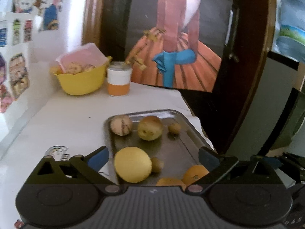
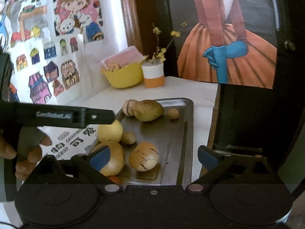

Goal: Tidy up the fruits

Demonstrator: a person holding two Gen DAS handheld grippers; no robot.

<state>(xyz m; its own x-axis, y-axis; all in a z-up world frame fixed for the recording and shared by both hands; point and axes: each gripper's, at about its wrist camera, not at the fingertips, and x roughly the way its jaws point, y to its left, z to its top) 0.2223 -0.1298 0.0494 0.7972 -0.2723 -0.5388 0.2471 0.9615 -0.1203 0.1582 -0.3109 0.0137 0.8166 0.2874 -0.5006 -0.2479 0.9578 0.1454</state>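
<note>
Two grippers, both w/ jaws spread & empty, hover at the near end of the metal tray [image 1: 179, 145]: left gripper [image 1: 152, 161] straddles the yellow lemon [image 1: 132, 164], prob. lined up for a grab, while right gripper [image 2: 154, 155] frames a streaked round fruit [image 2: 144, 159]. Fruits sit loose on the tray, likely so they don't roll off the white table [image 1: 76, 118]; oranges [image 1: 194, 174] at 5 o'clock, pear-ish one [image 1: 149, 127] at 12. Farther back, approx 11 o'clock, yellow bowl [image 1: 82, 80] & cup [image 1: 119, 81]; person's hand [image 2: 26, 152] grips the left tool low at 9 in right view.
</note>
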